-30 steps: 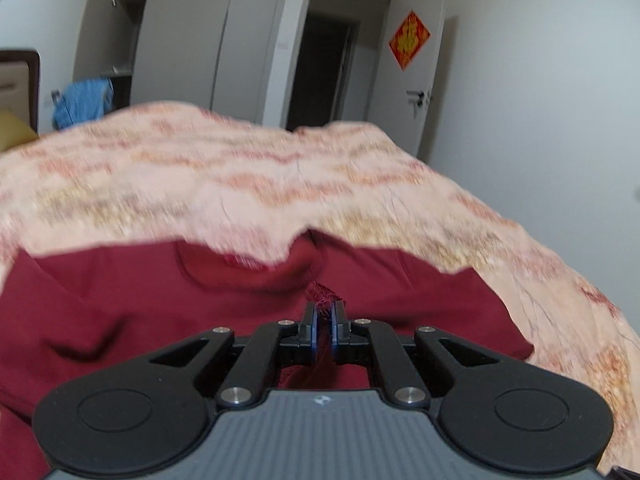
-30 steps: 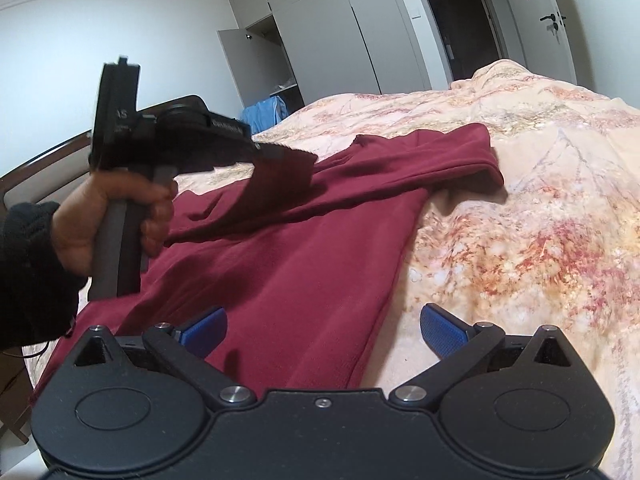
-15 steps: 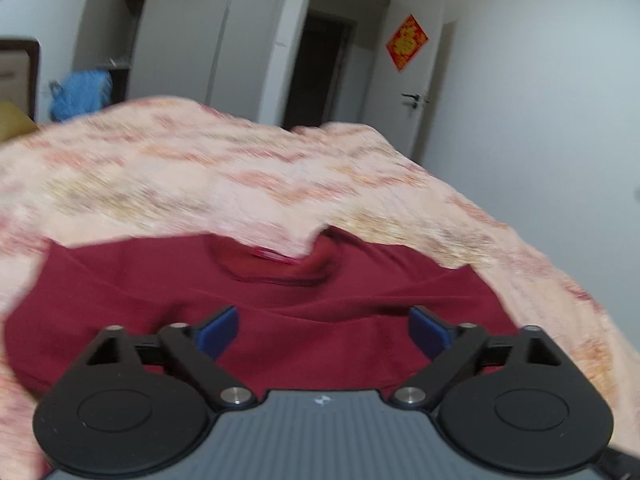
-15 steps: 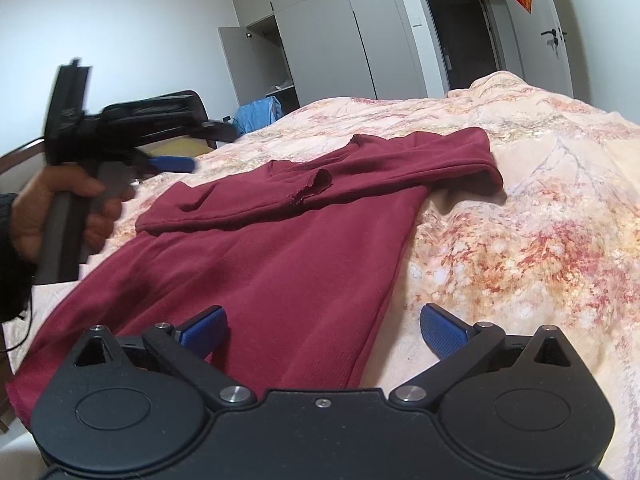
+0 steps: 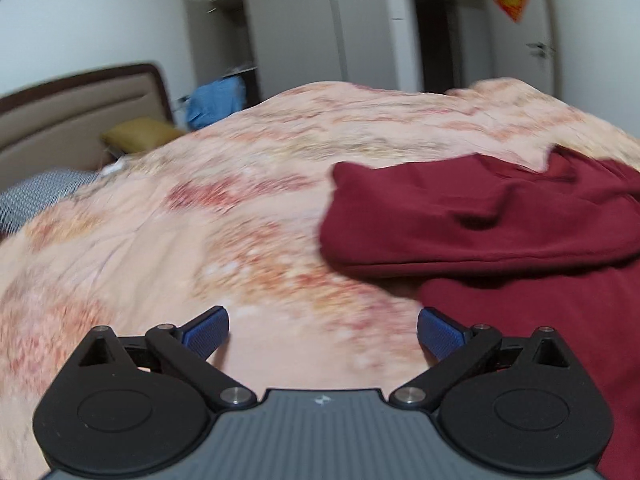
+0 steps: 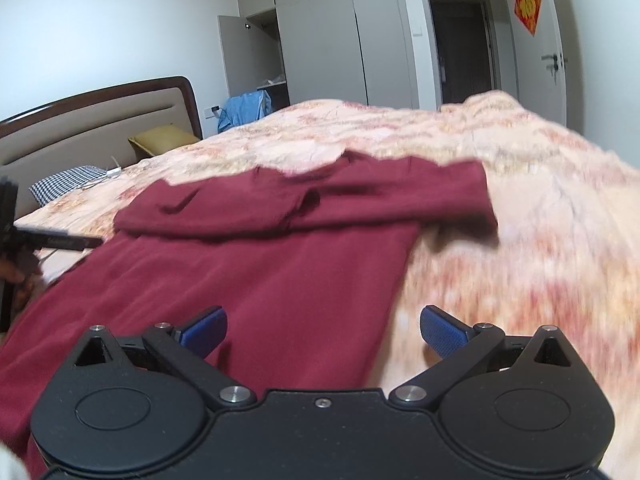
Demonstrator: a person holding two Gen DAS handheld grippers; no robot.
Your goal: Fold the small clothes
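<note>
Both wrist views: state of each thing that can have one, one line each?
left gripper: open, jaws just opened, nothing between them, over bare quilt
right gripper: open, holding nothing, above the garment's edge
red garment: lying on the quilt, top part folded over
quilt: spread across the bed, rumpled
wardrobe door: open
room door: ajar
blue cloth: draped in a heap by the wardrobe

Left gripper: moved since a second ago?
Yes. The left gripper, jaws just opened and empty, swung left off the red garment; the headboard now fills its view's left.
</note>
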